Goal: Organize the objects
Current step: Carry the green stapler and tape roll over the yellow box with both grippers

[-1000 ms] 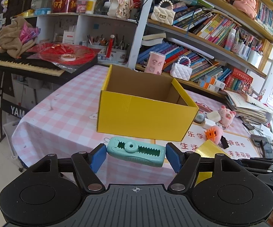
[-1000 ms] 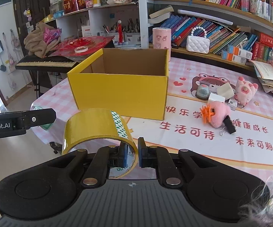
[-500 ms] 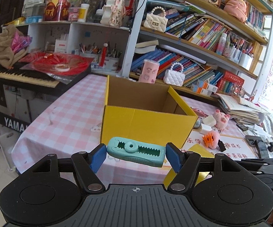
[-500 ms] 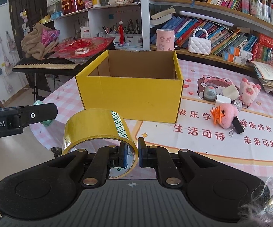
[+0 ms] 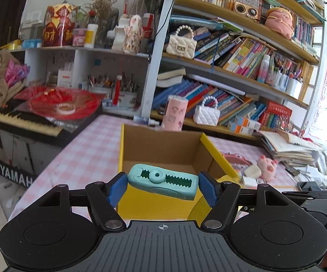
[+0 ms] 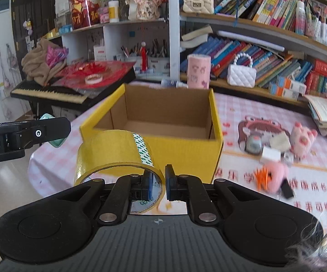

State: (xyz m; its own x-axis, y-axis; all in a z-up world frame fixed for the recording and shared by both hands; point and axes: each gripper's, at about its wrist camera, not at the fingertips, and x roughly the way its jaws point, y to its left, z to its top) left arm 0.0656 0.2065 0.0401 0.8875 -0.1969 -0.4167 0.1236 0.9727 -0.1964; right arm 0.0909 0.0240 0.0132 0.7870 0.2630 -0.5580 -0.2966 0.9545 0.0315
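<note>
We hold teal tape dispenser in left gripper, fingers pressing its ends. Right gripper fingers pinch yellow tape roll wall. Yellow box just ahead of fingers, empty. Nothing dropped in yet. Pink plush pig, small toys left on worktop.

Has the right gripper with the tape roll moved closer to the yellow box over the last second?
Yes. The right gripper, shut on the tape roll, has moved toward the yellow box: the box now looms larger and its floor shows.
</note>
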